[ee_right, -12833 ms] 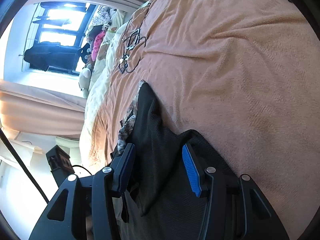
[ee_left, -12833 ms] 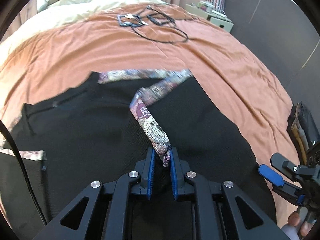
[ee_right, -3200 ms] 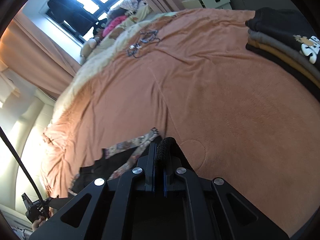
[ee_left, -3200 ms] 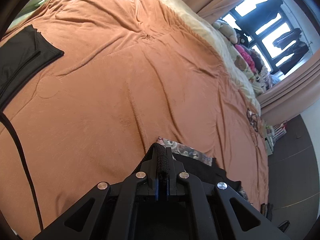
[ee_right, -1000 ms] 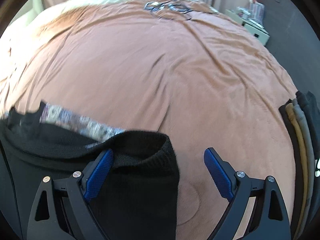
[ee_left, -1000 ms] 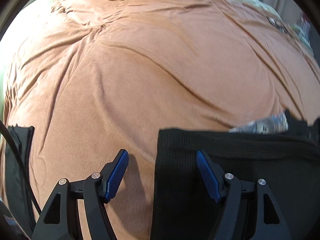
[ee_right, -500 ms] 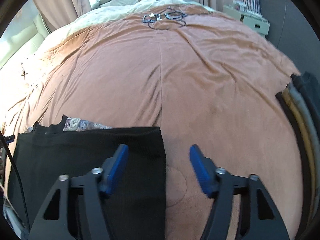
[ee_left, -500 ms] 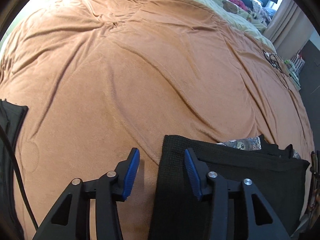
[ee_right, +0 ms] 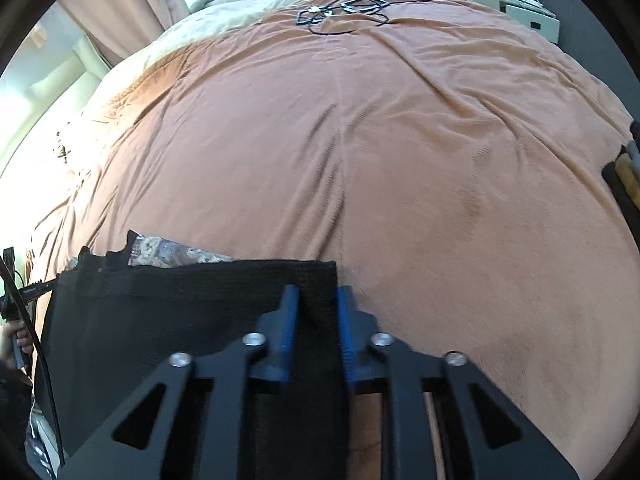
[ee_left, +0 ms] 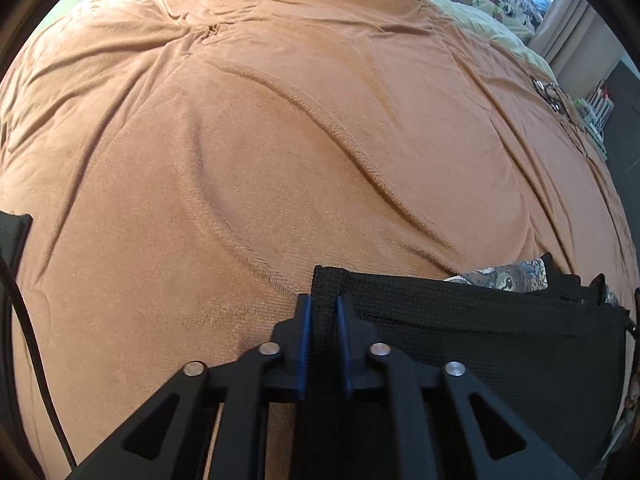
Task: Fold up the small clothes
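Both claws were spread wide a second ago, straddling the near corners of the black garment; now they've closed in on it. Left claw point(ee_left: 323, 308) is closing, pads pinching the garment's left edge just below its far-left corner. Right claw point(ee_right: 316, 300) is clenched on the right edge, just below the far-right corner. Fabric sits between the blue pads in both wrist views.

Black garment point(ee_left: 460, 340) lies flat on the orange bed cover point(ee_left: 300, 140), already folded to a wide rectangle, its far edge running straight across both views. Patterned lining point(ee_left: 504, 272) peeks out beyond that far edge, toward the middle-right in the left view. Stack of folded clothes point(ee_right: 624, 176) sits at the bed's right edge, well apart from the right claw. Tangle of cables point(ee_right: 344, 10) lies far up the bed, out of the way.

Step in hand, as I read it: grip both side edges for the next fold.

To do it well:
- confirm every layer is in the pinch, not just the top one; layer count isn't visible from here
- lift both sides together, level, keep the span taut so the middle doesn't sag
- carry the edge over evenly, land it square on the opposite edge
- tuck the lining in so it doesn't stick out afterward
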The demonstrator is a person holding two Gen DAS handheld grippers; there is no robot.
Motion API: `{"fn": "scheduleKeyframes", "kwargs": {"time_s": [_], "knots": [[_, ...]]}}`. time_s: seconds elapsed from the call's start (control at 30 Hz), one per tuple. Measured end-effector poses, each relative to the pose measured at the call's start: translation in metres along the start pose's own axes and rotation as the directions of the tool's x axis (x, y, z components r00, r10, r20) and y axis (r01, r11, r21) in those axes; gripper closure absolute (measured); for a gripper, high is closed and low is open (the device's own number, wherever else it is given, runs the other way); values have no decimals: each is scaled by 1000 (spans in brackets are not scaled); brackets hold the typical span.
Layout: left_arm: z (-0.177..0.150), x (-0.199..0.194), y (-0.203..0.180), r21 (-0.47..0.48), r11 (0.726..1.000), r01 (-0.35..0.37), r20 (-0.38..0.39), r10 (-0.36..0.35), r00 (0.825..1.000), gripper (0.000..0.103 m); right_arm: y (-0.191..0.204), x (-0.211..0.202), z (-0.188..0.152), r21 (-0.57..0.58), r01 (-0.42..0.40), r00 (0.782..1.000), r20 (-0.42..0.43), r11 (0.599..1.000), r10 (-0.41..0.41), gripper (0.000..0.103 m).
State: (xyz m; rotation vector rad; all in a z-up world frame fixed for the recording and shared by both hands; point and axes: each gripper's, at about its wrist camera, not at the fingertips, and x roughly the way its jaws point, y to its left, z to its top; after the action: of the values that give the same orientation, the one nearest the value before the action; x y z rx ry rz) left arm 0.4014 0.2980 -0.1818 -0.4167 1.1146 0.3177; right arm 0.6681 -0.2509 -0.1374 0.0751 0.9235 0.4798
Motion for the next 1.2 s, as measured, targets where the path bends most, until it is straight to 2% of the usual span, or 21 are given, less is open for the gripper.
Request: {"fn": "scheduleKeyframes", "kwargs": {"time_s": [0.17,0.3,0.43,0.57,0.77,0.97,1.07,1.13,1.2], "knots": [[-2,-26,-1,18,1000,-10,66,9,998,95,10,-22,-3,-39,33,998,64,999,-31,100],[-2,-52,-8,69,996,-50,132,41,990,95,16,-44,-5,-50,52,993,108,997,-46,100],[4,-75,-9,57,997,-49,189,37,981,95,23,-59,-7,-45,67,988,140,997,-60,100],[14,-81,-11,48,997,-56,217,45,975,95,23,-64,-4,-30,77,985,159,997,-71,100],[31,-63,-14,30,996,-81,203,73,976,95,23,-47,6,-25,80,987,142,996,-76,100],[41,-27,-11,12,993,-113,166,110,980,95,23,-16,24,-20,103,989,107,994,-101,100],[40,-7,-12,13,990,-138,122,136,983,95,27,3,29,-19,161,986,56,987,-160,100],[39,1,-15,14,988,-153,102,151,983,93,35,4,28,-17,188,981,59,982,-187,99],[37,-3,-19,15,988,-156,119,153,981,92,49,-1,28,-41,219,973,78,975,-215,97]]}}
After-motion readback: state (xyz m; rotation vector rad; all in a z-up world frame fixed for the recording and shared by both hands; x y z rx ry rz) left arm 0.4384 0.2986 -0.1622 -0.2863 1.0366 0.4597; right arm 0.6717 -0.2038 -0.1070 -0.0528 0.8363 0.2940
